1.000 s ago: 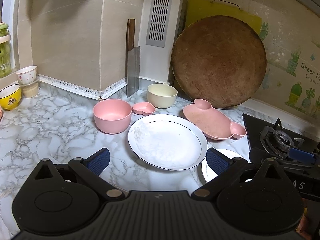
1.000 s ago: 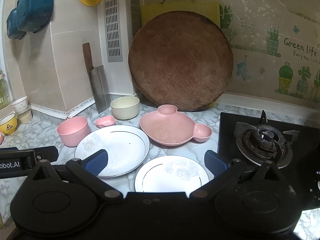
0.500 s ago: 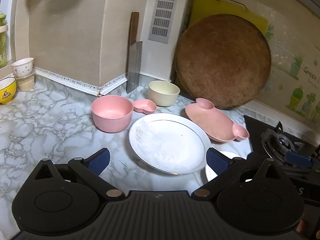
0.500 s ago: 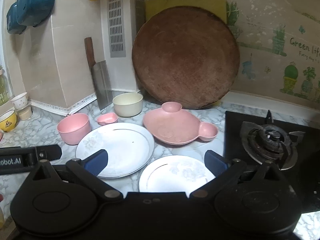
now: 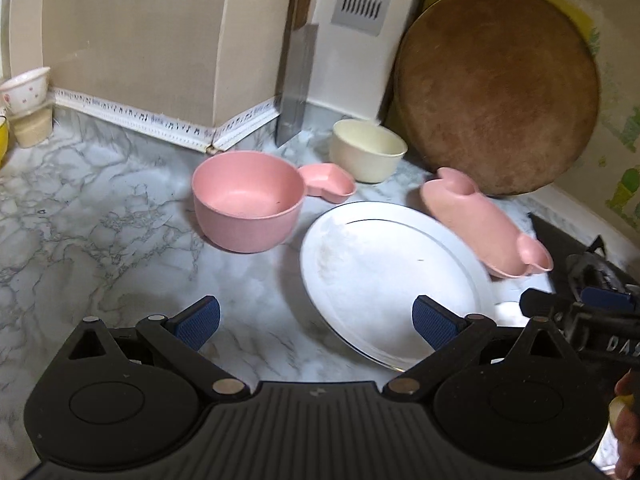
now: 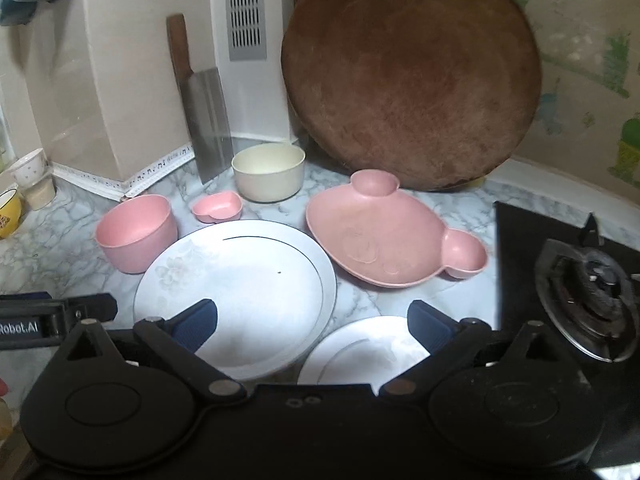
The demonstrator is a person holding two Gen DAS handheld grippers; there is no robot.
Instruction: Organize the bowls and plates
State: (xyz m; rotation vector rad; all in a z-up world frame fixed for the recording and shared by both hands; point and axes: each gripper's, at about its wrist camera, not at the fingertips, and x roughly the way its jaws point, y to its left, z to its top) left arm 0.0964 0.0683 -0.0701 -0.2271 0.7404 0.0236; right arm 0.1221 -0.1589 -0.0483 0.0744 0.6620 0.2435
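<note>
Left gripper [image 5: 316,322] and right gripper [image 6: 312,322] are held with fingers spread wide, nothing gripped. The small white plate [image 6: 360,354] is partly hidden behind the right gripper. On the marble counter [image 5: 100,240] are counted: two white plates, the large plate [image 6: 248,288] included; two pink bowls, one cream bowl [image 6: 268,176], one pink divided dish [image 6: 384,240].
</note>
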